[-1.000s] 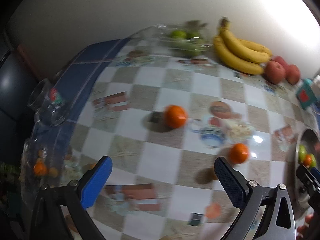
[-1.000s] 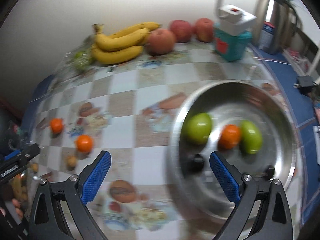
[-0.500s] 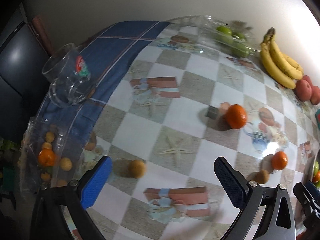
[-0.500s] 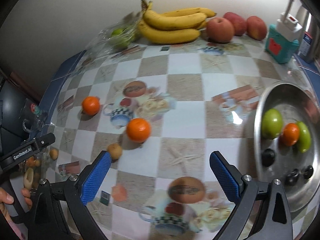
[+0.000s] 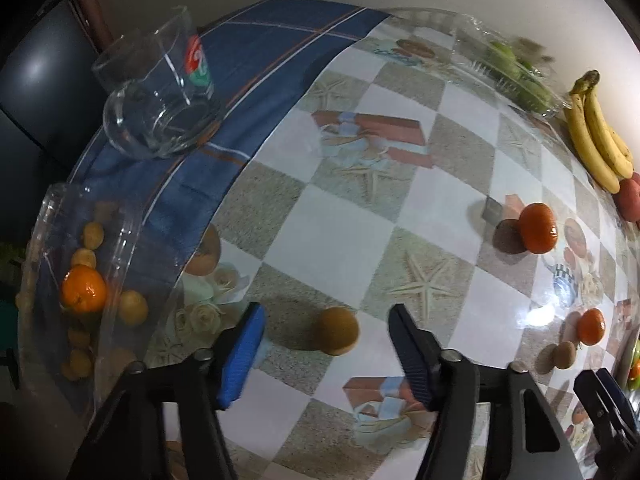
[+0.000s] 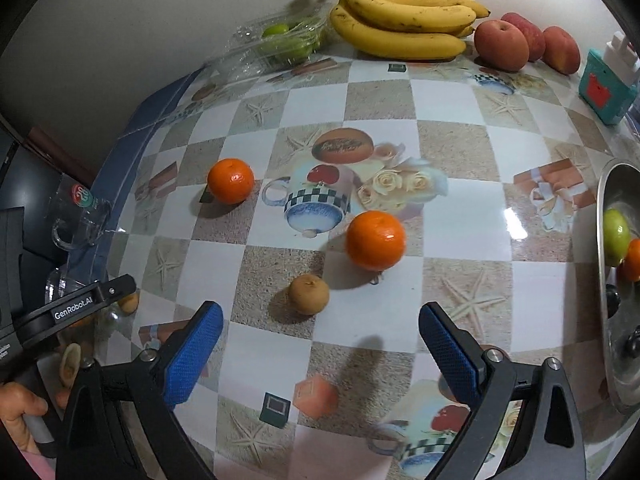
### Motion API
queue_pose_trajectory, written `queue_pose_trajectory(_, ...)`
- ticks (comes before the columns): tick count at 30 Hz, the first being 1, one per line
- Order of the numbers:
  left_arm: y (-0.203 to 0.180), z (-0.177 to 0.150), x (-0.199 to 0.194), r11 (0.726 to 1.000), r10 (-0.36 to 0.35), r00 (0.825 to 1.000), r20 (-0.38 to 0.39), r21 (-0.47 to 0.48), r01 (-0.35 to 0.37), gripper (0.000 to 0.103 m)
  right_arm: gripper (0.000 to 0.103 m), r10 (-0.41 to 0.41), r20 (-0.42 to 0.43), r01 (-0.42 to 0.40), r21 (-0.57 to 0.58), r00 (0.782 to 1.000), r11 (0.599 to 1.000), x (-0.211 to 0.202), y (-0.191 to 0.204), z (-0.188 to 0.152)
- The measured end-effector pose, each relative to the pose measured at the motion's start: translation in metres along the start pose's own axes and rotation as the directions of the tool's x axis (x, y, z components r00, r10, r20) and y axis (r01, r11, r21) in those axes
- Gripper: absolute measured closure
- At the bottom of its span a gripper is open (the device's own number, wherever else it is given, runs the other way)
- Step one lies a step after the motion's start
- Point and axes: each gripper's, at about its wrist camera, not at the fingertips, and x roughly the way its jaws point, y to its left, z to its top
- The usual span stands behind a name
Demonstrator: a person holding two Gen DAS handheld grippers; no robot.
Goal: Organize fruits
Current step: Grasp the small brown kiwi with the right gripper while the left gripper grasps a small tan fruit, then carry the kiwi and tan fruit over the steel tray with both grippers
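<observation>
My left gripper [image 5: 326, 350] is open, its fingers on either side of a small brown fruit [image 5: 335, 331] on the table, not touching it. A clear plastic tray [image 5: 120, 248] to its left holds an orange [image 5: 83, 289] and several small brown fruits. My right gripper [image 6: 318, 354] is open and empty, just short of another small brown fruit [image 6: 309, 294] and an orange [image 6: 375, 240]. A second orange [image 6: 231, 181] lies farther left. A steel bowl [image 6: 612, 344] at the right edge holds a green fruit [image 6: 615, 236] and an orange.
Bananas [image 6: 404, 20], red apples [image 6: 502, 45] and a clear box of green fruits [image 6: 280, 40] line the back wall. A teal and white box [image 6: 608, 88] stands at the back right. A glass mug [image 5: 160, 96] sits on the blue table border.
My left gripper has swung left and down to the small brown fruit and its jaws have narrowed. My right gripper has moved left, away from the steel bowl, toward the loose fruits.
</observation>
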Motion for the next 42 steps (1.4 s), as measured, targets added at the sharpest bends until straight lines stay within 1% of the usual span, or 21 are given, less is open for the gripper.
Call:
queue_pose_trajectory(1, 0.001, 0.0, 0.002, 1.0, -0.002, 1.0, -0.006, -0.004, 0.002, 0.049, 0.015, -0.003, 0.0, 0.003, -0.003, 1.0, 1.0, 0.001, 0.001, 0.0)
queue_pose_trajectory(2, 0.002, -0.001, 0.003, 1.0, -0.005, 1.0, -0.01, -0.009, 0.005, 0.05, 0.025, -0.004, -0.002, 0.004, -0.005, 1.0, 1.0, 0.003, 0.003, 0.0)
queue_pose_trajectory(3, 0.003, -0.001, 0.004, 1.0, -0.012, 1.0, -0.016, -0.015, 0.012, 0.05, 0.033, -0.005, -0.004, 0.005, -0.006, 1.0, 1.0, 0.005, 0.004, 0.001)
queue_pose_trajectory(5, 0.004, -0.001, 0.005, 0.999, -0.03, 0.999, -0.018, -0.022, 0.03, 0.055, 0.034, -0.005, -0.012, 0.005, -0.008, 1.0, 1.0, 0.01, 0.007, 0.001)
queue_pose_trajectory(6, 0.004, -0.001, 0.006, 0.999, -0.035, 0.999, -0.02, -0.024, 0.034, 0.06, 0.037, -0.005, -0.015, 0.005, -0.009, 1.0, 1.0, 0.012, 0.008, 0.001)
queue_pose_trajectory(7, 0.004, -0.001, 0.008, 0.999, -0.035, 0.999, -0.023, -0.026, 0.035, 0.064, 0.041, -0.007, -0.021, 0.007, -0.013, 1.0, 1.0, 0.014, 0.009, 0.001)
queue_pose_trajectory(8, 0.004, -0.002, 0.01, 0.999, -0.038, 0.999, -0.028, -0.029, 0.037, 0.066, 0.049, -0.01, -0.023, 0.01, -0.017, 1.0, 1.0, 0.016, 0.01, 0.0)
queue_pose_trajectory(9, 0.004, -0.003, 0.013, 0.999, -0.043, 0.998, -0.036, -0.035, 0.042, 0.07, 0.052, -0.011, -0.023, 0.01, -0.019, 1.0, 1.0, 0.017, 0.011, 0.0)
queue_pose_trajectory(10, 0.005, -0.002, 0.015, 0.998, -0.047, 0.998, -0.041, -0.043, 0.045, 0.073, 0.052, -0.012, -0.024, 0.011, -0.02, 1.0, 1.0, 0.018, 0.011, 0.0)
queue_pose_trajectory(12, 0.005, -0.002, 0.016, 0.998, -0.043, 0.998, -0.037, -0.057, 0.041, 0.076, 0.054, -0.011, -0.024, 0.011, -0.021, 1.0, 1.0, 0.019, 0.011, 0.0)
queue_pose_trajectory(13, 0.006, -0.002, 0.015, 0.997, -0.046, 0.998, -0.034, -0.063, 0.044, 0.076, 0.056, -0.01, -0.025, 0.009, -0.024, 1.0, 1.0, 0.019, 0.011, 0.0)
queue_pose_trajectory(14, 0.007, -0.003, 0.015, 0.996, -0.051, 0.998, -0.03, -0.07, 0.048, 0.076, 0.062, -0.011, -0.025, 0.011, -0.026, 1.0, 1.0, 0.019, 0.012, 0.0)
queue_pose_trajectory(15, 0.008, -0.003, 0.014, 0.996, -0.057, 0.998, -0.027, -0.077, 0.054, 0.076, 0.064, -0.014, -0.025, 0.013, -0.027, 1.0, 1.0, 0.02, 0.012, 0.0)
queue_pose_trajectory(17, 0.009, -0.002, 0.014, 0.995, -0.057, 0.998, -0.022, -0.08, 0.055, 0.076, 0.066, -0.015, -0.023, 0.014, -0.026, 1.0, 1.0, 0.02, 0.012, 0.0)
queue_pose_trajectory(20, 0.013, 0.001, 0.008, 0.995, -0.059, 0.998, -0.011, -0.08, 0.058, 0.076, 0.077, -0.016, -0.022, 0.016, -0.02, 1.0, 1.0, 0.021, 0.01, 0.001)
queue_pose_trajectory(27, 0.003, 0.001, -0.001, 0.997, -0.073, 0.997, 0.001, -0.038, 0.073, 0.076, 0.077, -0.004, -0.016, 0.004, -0.014, 1.0, 1.0, 0.014, 0.007, 0.001)
queue_pose_trajectory(35, -0.017, -0.001, -0.01, 0.998, -0.066, 0.998, 0.012, 0.02, 0.066, 0.076, 0.077, -0.018, 0.0, 0.018, -0.015, 1.0, 1.0, -0.003, 0.001, 0.0)
queue_pose_trajectory(42, -0.043, -0.004, -0.02, 0.995, -0.071, 0.997, 0.028, 0.078, 0.068, 0.076, 0.077, -0.023, 0.015, 0.023, 0.003, 1.0, 1.0, -0.018, -0.01, 0.0)
